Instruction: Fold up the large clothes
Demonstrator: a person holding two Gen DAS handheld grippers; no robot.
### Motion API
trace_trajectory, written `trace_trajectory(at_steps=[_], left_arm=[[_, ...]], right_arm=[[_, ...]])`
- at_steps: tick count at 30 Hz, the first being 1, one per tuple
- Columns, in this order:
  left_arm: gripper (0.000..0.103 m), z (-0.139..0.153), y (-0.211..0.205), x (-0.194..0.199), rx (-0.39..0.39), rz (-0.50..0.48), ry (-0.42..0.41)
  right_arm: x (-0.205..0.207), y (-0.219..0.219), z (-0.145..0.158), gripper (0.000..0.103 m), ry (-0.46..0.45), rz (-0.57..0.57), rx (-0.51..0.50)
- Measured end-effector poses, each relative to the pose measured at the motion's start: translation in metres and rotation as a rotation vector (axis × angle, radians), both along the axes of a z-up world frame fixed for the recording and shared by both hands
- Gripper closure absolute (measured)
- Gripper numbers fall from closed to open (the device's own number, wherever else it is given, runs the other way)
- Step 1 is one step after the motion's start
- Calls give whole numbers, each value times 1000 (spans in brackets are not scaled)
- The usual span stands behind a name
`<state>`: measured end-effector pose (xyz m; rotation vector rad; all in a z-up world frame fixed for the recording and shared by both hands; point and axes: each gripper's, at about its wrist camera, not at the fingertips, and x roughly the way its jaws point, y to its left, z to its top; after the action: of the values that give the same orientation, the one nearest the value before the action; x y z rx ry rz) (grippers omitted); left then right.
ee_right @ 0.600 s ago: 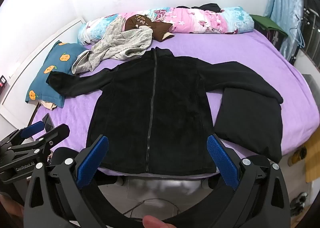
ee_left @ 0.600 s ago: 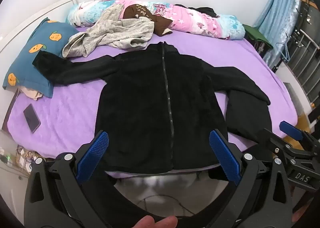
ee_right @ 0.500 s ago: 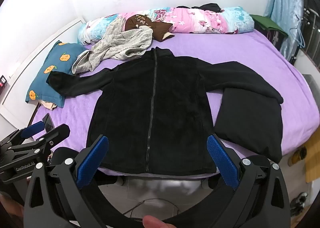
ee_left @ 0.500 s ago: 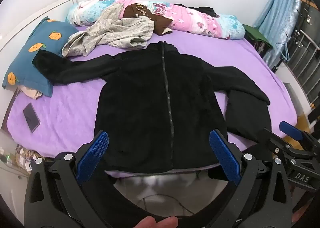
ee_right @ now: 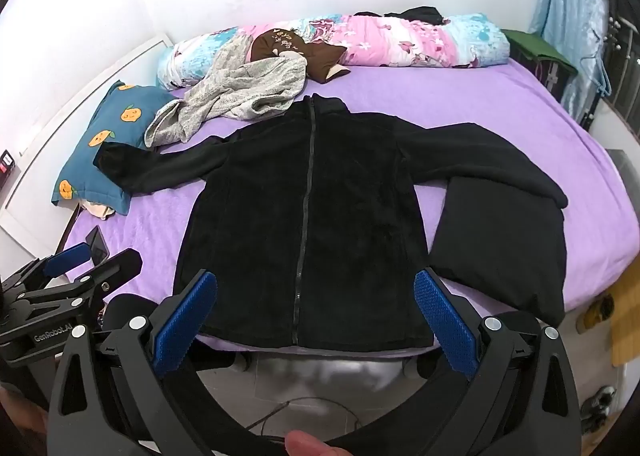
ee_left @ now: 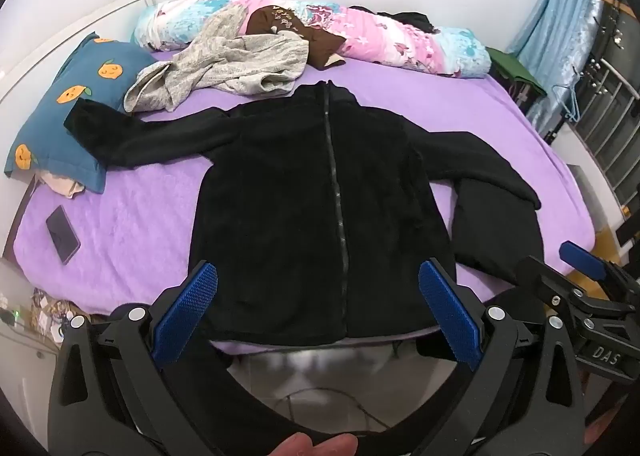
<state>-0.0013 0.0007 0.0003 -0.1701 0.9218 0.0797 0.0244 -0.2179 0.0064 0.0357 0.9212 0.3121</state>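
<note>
A black zip-up fleece jacket (ee_left: pixel 312 196) lies flat, front up, on the purple bed (ee_left: pixel 132 232); it also shows in the right wrist view (ee_right: pixel 304 212). Its left sleeve reaches onto a blue pillow. Its right sleeve lies over a folded black garment (ee_right: pixel 500 248). My left gripper (ee_left: pixel 318 306) is open and empty, held off the bed's near edge before the jacket's hem. My right gripper (ee_right: pixel 316 308) is open and empty, also before the hem. Each gripper shows at the edge of the other's view.
A grey sweater (ee_left: pixel 236 64) and a brown garment (ee_left: pixel 292 28) lie at the back by a rolled floral quilt (ee_left: pixel 400 40). A blue orange-print pillow (ee_left: pixel 76 96) and a phone (ee_left: pixel 62 234) lie at left. A blue curtain (ee_left: pixel 560 28) and metal rail stand at right.
Almost nothing. Both grippers stay open in front of the hem; the left view has drifted very slightly.
</note>
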Motion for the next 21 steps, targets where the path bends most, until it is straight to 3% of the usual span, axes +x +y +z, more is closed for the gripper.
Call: trace_trajectory(at_steps=[8,11,14,21], left_arm=[[6,-10,3,-1,-5,0,3],[6,-9,5,0,41,20,5],[6,-8,12,-1,11,52,1],[6,-10,11,0,20,61,10]], right_arm=[[0,0,2,6,3,2,8],[-2,0,0,6,0,5,18],[-6,4,3,6,-7,11,31],[-3,4,-2,6,3,22,33]])
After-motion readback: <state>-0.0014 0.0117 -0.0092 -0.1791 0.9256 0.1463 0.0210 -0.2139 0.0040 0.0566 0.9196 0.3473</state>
